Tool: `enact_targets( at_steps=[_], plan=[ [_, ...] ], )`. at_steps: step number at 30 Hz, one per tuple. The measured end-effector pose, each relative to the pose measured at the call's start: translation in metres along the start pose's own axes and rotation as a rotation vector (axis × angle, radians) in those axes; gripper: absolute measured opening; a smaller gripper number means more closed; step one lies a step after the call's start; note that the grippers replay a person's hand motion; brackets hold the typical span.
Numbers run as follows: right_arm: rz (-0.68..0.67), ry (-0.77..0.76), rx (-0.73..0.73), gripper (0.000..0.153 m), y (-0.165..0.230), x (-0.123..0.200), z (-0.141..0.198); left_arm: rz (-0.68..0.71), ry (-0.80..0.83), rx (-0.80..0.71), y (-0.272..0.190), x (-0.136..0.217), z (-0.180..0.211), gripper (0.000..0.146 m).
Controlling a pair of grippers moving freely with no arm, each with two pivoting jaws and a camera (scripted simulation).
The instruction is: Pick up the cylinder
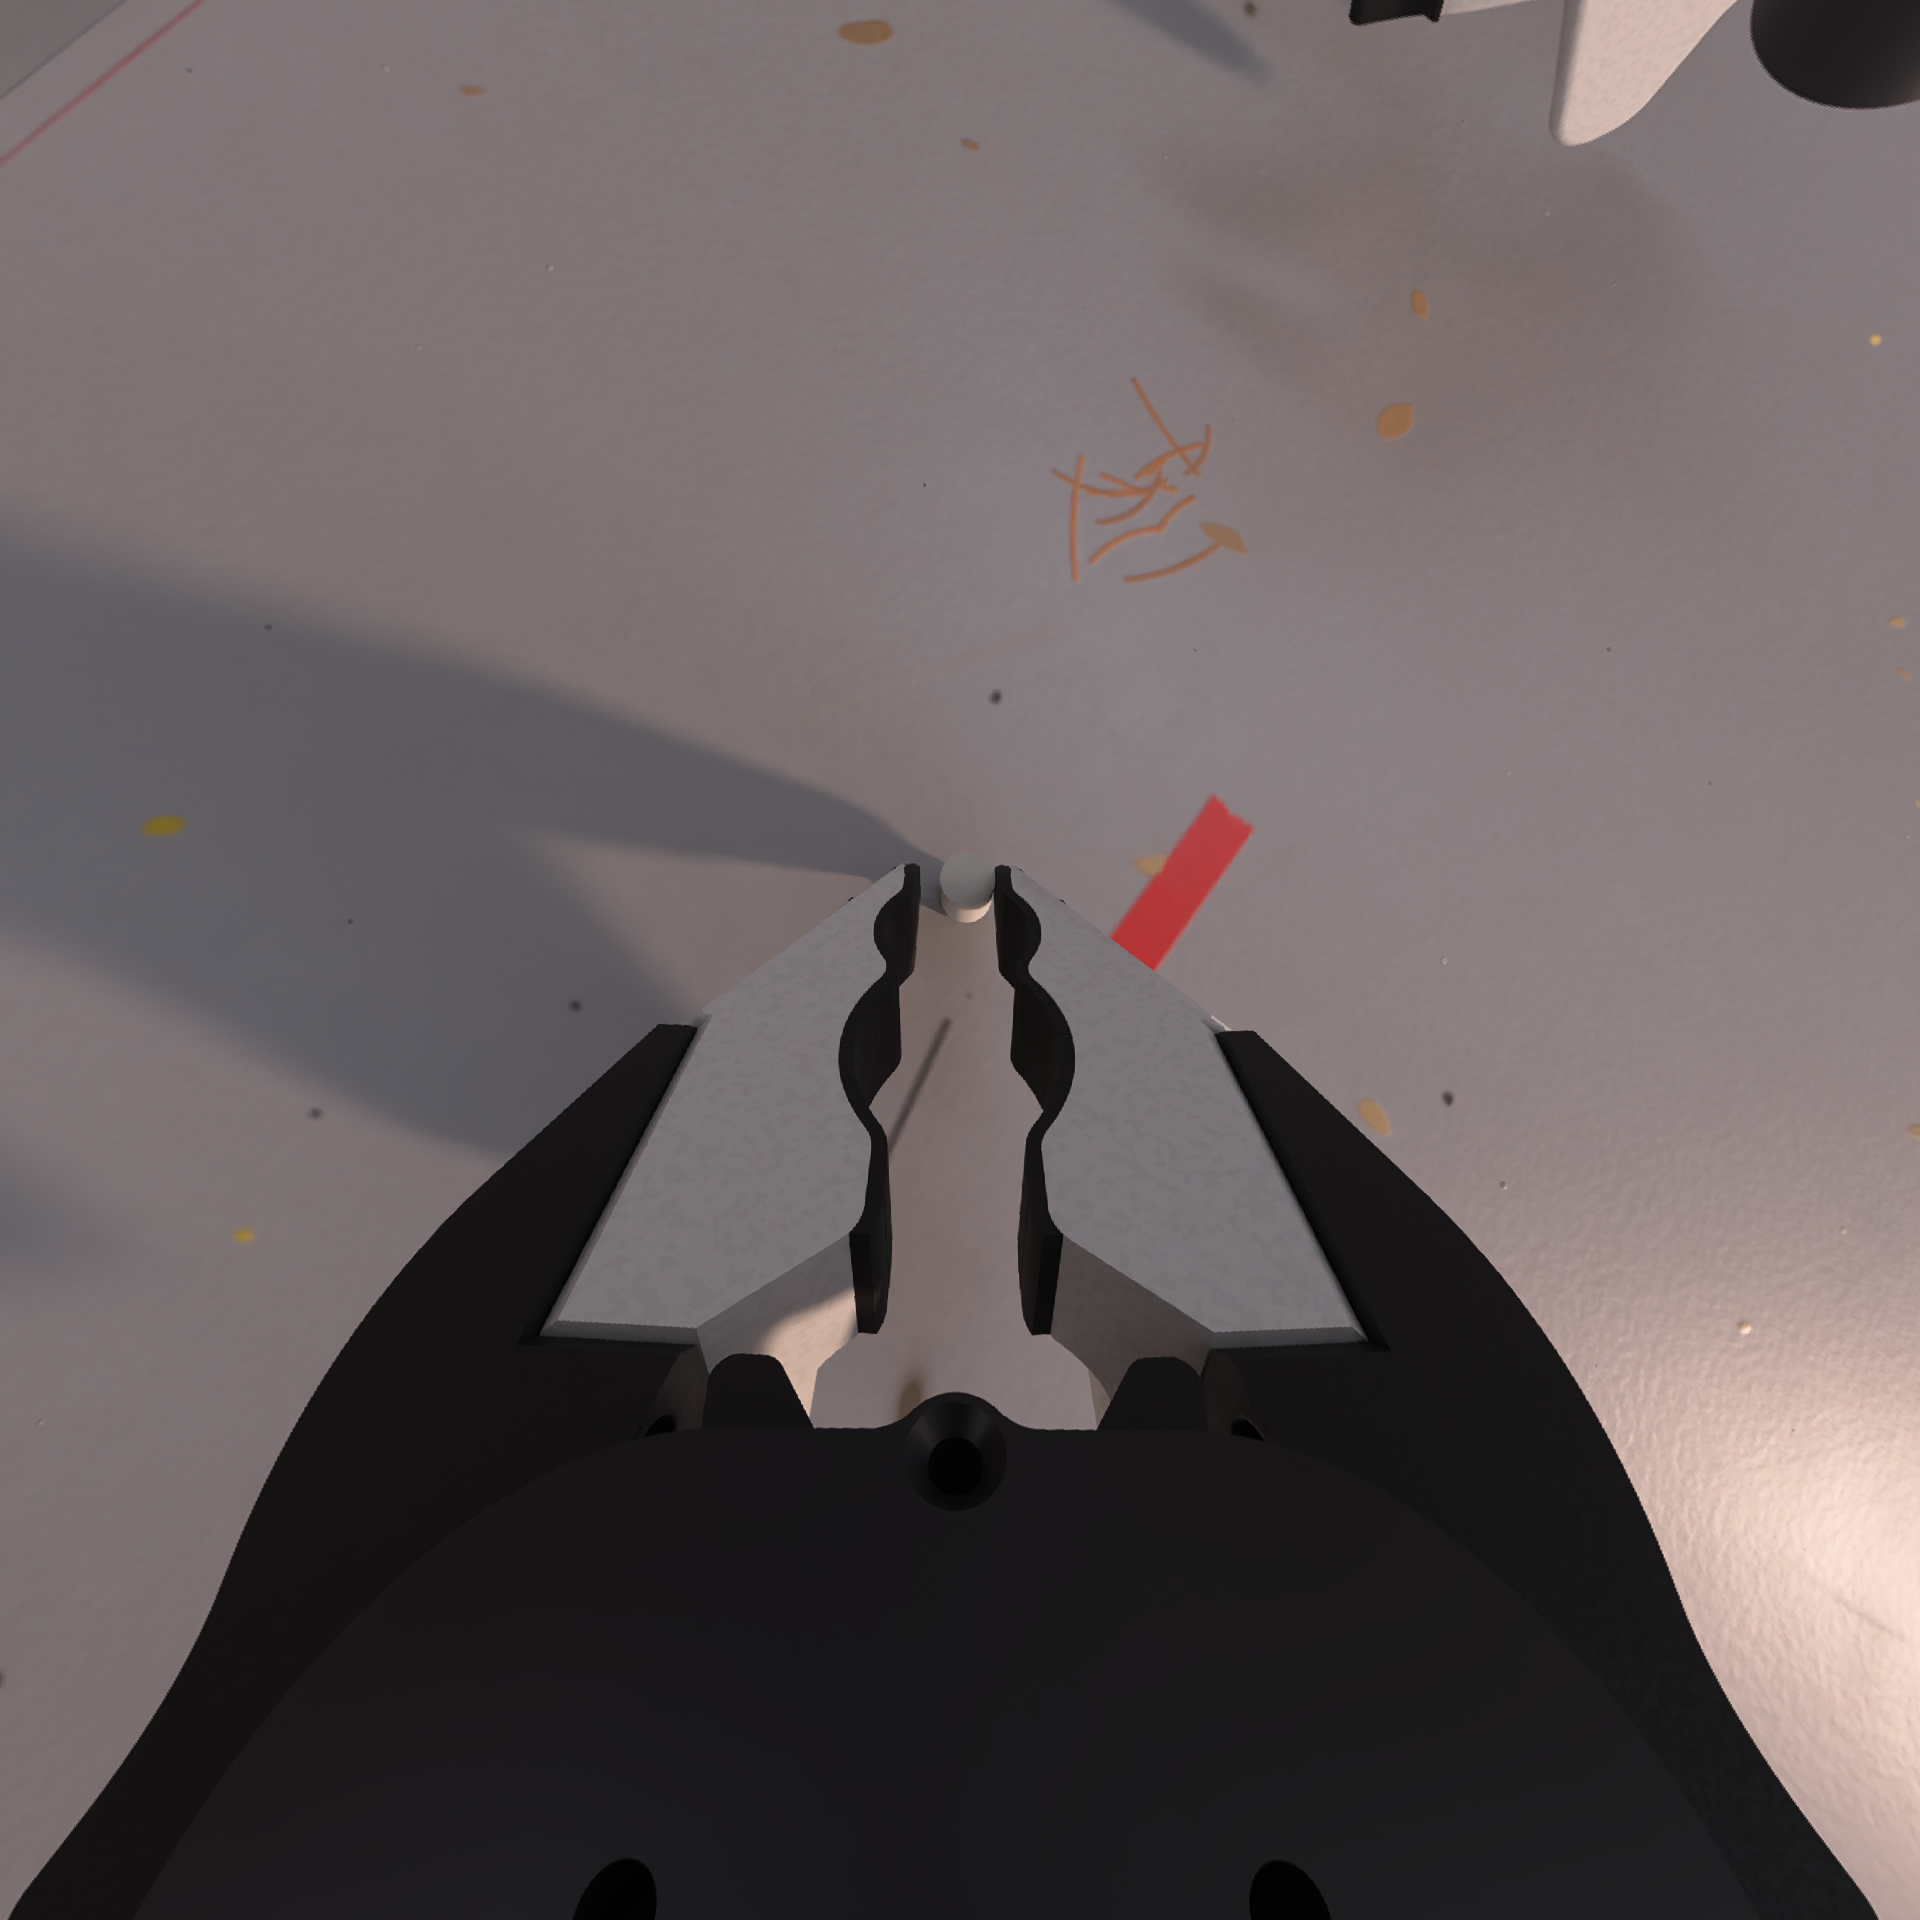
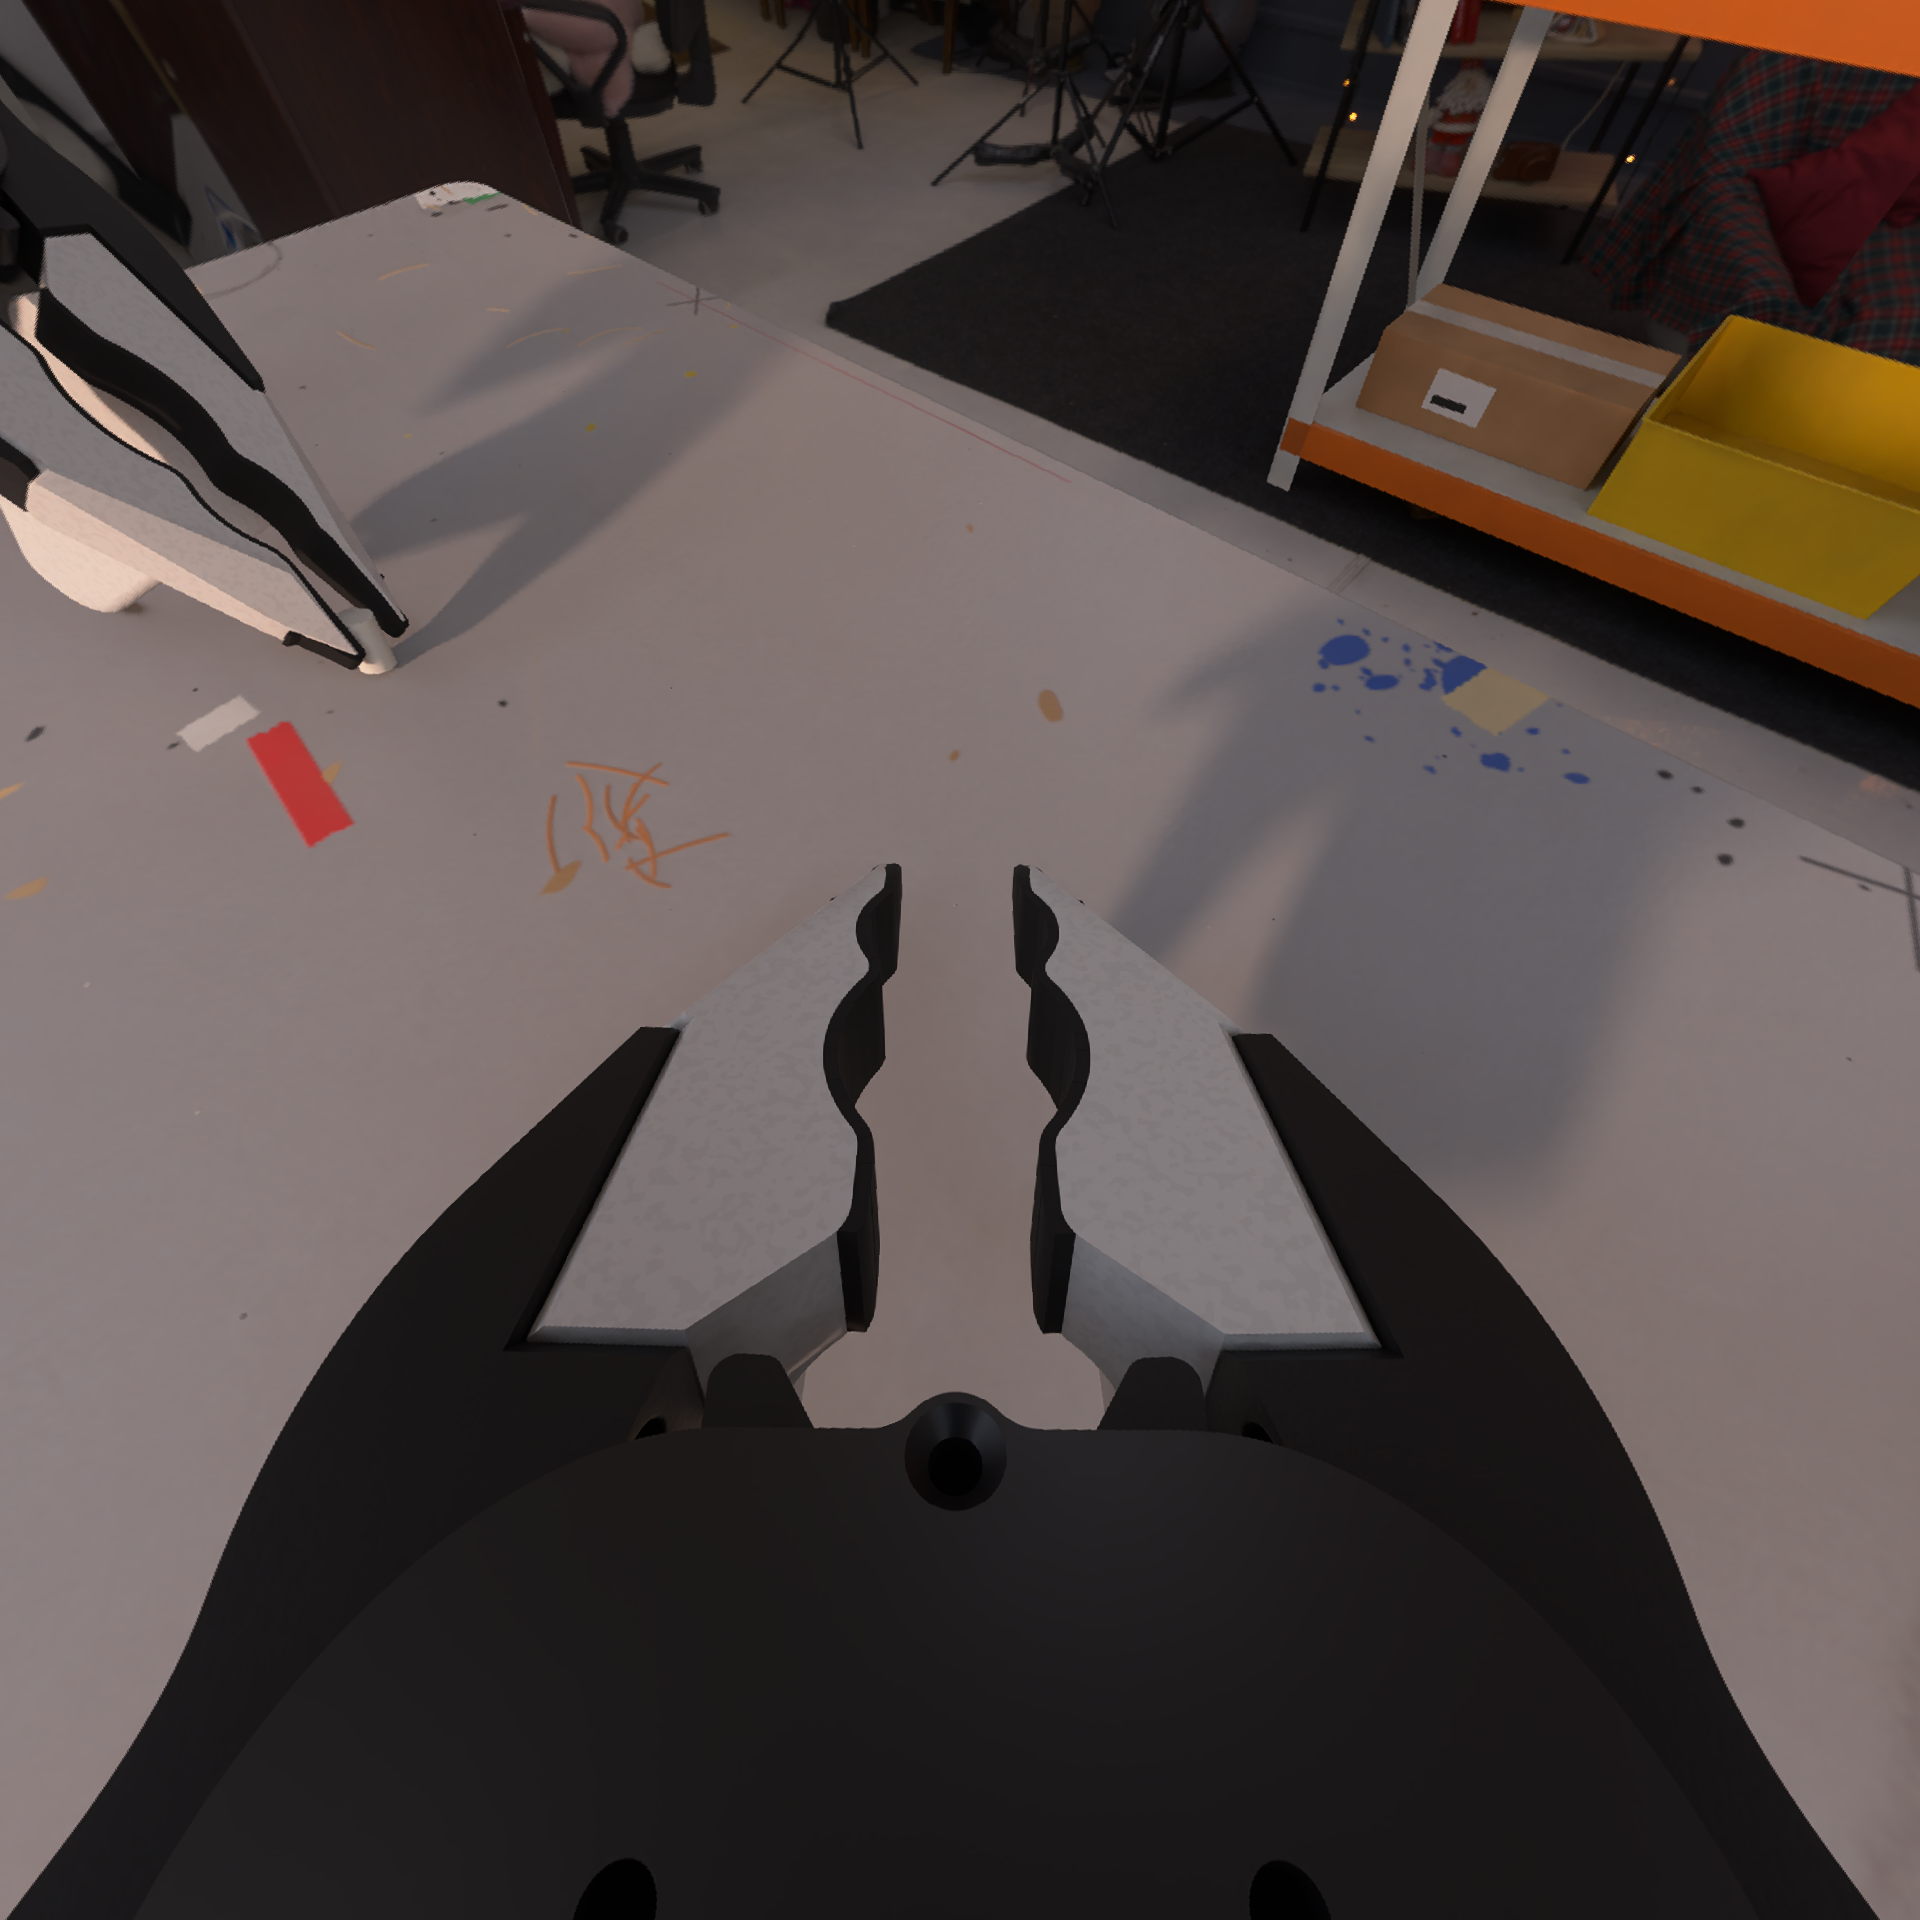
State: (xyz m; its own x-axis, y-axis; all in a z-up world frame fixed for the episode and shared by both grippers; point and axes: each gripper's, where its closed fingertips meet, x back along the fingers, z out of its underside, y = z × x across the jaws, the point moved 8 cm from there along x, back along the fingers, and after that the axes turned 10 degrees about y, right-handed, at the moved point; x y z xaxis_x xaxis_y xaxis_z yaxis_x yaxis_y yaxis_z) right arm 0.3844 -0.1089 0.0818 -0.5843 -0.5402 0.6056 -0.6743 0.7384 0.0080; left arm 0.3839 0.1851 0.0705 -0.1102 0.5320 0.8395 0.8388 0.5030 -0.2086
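One small white cylinder (image 1: 964,888) stands pinched between the left gripper's (image 1: 957,883) fingertips.

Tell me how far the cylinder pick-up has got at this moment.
Done: the left gripper has reached the small white cylinder, which sits between its fingertips. In hand: the grasp; the jaws are narrow around it, but whether they already clamp it is unclear. In the right wrist view the cylinder looks to be on the table. Left: lifting it. The right gripper is open and apart, holding nothing.
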Motion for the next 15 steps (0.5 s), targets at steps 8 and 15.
enact_targets(
  at_steps=[8, 15],
  plan=[
    [0.000, 0.002, 0.001, 0.021, 0.0001, -0.0001, 0.0000, -0.032, 0.025, -0.013, -0.0007, -0.0012, 0.0000, 0.014],
    [0.001, 0.004, 0.003, 0.021, 0.0002, -0.0003, 0.0001, -0.070, 0.029, -0.024, -0.0003, -0.0014, -0.0003, 0.010]
  ],
)
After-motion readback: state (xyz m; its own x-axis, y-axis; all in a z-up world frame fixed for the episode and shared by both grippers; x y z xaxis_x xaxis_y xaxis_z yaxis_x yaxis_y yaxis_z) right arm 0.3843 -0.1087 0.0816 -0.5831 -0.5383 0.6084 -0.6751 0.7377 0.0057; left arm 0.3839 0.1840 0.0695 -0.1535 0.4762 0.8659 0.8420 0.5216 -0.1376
